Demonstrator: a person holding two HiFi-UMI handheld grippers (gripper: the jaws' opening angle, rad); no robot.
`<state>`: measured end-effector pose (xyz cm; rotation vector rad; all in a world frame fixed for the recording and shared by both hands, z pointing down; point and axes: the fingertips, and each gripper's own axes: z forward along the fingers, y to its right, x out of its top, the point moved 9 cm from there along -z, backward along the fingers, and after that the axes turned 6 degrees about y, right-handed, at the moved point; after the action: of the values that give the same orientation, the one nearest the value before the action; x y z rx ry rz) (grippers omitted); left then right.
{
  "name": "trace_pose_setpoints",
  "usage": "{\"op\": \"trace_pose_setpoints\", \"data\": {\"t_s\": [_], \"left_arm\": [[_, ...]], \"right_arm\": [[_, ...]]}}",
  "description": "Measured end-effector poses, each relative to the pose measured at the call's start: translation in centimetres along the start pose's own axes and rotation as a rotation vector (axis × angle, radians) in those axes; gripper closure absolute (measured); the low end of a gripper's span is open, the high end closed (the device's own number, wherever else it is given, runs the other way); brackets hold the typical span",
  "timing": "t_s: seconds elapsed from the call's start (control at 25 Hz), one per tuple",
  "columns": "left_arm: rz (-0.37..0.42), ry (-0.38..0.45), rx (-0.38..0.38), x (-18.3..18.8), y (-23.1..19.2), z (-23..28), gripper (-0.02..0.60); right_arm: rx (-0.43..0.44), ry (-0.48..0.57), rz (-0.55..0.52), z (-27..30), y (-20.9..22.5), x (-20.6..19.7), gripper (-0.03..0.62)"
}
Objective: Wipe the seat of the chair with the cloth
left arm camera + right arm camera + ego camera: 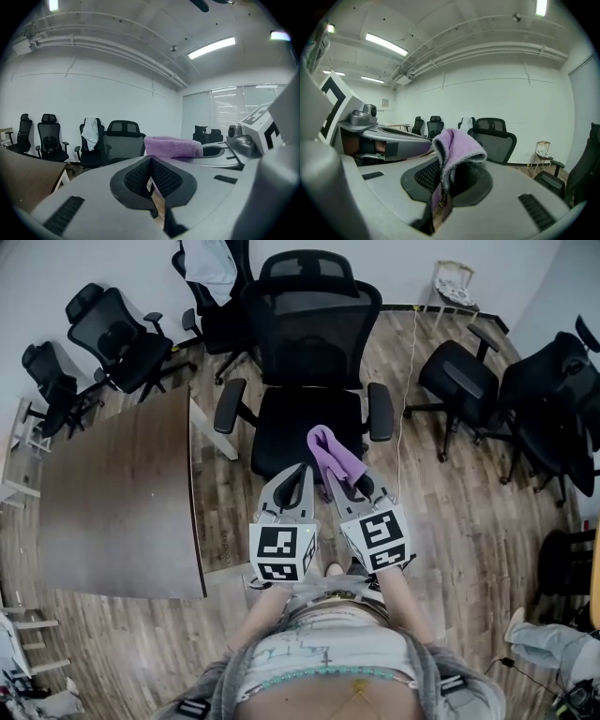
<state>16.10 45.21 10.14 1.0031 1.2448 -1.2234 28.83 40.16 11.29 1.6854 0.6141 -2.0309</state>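
**A:** Where is the cloth?

**B:** The folded purple terry cloth (333, 454) is in the right gripper (344, 482). Its two jaws are clamped on one end, and the rest stands out past the tips and flops over them. It sits over the near right part of the black padded seat (295, 423) of the black mesh-backed office chair (314, 320).

**A:** Is it touching the seat?

**B:** I cannot tell. In the head view it overlaps the cushion, but the right gripper view looks level across the room. My guess is that it is held above the seat, not pressed onto it.

**A:** Why grip it by one end?

**B:** Probably so a loose fold can serve as the wiping face, which keeps the hard jaws off the upholstery.

**A:** And the left gripper (302, 472)?

**B:** Its pads are pressed together with nothing between them. It hangs just left of the right one, at the seat's near edge. I would say it is only keeping clear, since one gripper can manage the wipe.

**A:** What about the surface?

**B:** The seat is dark, flat and bare, between two black armrests (228, 407). The wiping looks not yet begun.

**A:** And the room?

**B:** There is a wood-plank floor (450, 521) and a brown table (122, 488) to the left. More black office chairs (117, 329) stand far left and to the right. One at the far wall has a white garment (208, 266) over its back. The walls are white, with strip lights (211, 47) on the ceiling.
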Motion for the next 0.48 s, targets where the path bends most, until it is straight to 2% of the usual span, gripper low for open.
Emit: {"op": "trace_pose_setpoints", "data": {"t_s": [0.48], "left_arm": [[0.012,0.01,-0.084,2.4,-7.7,7.8,0.574]], "right_arm": [[-0.105,0.008,0.0,9.0,3.2,2.2,0.546]]}}
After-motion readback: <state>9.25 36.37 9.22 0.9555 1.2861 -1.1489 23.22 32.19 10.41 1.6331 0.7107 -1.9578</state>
